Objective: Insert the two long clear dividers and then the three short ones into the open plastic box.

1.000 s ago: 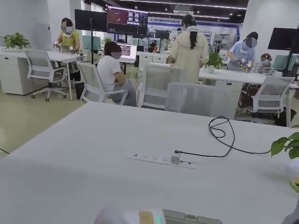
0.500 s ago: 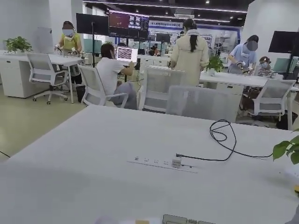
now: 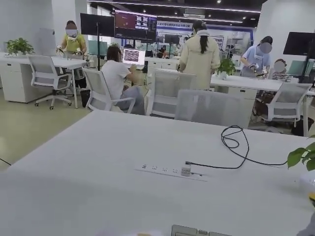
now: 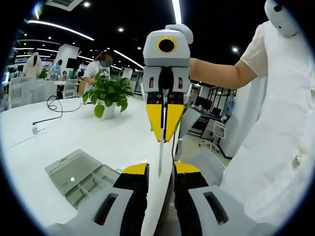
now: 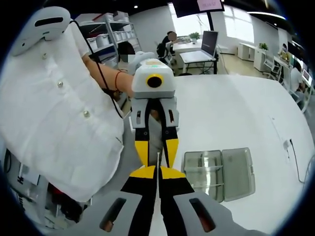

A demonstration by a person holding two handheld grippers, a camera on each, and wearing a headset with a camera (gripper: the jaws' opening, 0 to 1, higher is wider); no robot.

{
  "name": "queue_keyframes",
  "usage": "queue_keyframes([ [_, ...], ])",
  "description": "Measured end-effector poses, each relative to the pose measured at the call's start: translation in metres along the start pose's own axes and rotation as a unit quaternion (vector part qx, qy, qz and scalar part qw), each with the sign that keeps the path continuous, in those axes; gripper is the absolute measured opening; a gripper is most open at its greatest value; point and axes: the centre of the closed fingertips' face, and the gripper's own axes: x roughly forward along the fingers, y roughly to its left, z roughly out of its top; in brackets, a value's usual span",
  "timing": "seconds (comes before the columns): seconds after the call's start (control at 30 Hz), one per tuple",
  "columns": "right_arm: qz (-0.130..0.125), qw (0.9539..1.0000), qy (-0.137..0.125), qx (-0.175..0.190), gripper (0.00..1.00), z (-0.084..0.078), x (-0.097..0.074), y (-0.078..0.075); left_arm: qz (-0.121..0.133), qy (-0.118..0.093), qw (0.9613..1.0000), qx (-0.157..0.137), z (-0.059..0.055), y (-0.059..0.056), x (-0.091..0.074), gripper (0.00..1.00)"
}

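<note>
At 6 o'clock of the left gripper view, the left gripper [image 4: 160,168] stands part open, its jaws either side of a thin clear divider [image 4: 160,157] seen edge-on. Opposite, at 12, the right gripper [image 4: 162,140] is clamped on that divider. The box [image 4: 81,174] lies open on the table [image 4: 74,128] at 8 o'clock. Over the last second the head camera has tipped up, nothing on the table moving; this looks like a hand-to-hand regrip, insertion still ahead.

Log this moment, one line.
right gripper: shut on clear divider | left gripper: jaws open around divider end | plastic box: open
</note>
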Motion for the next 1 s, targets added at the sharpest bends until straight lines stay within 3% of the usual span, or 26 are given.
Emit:
queue_keyframes([
  [0.67, -0.037, 0.9993, -0.005, 0.008, 0.03, -0.004, -0.004, -0.022, 0.057, 0.023, 0.998, 0.018, -0.02, 0.024, -0.021, 0.42],
  [1.0, -0.056, 0.9983, 0.001, 0.017, 0.03, -0.015, 0.0, -0.04, 0.069, 0.036, 0.9965, 0.03, -0.034, 0.031, -0.03, 0.64],
])
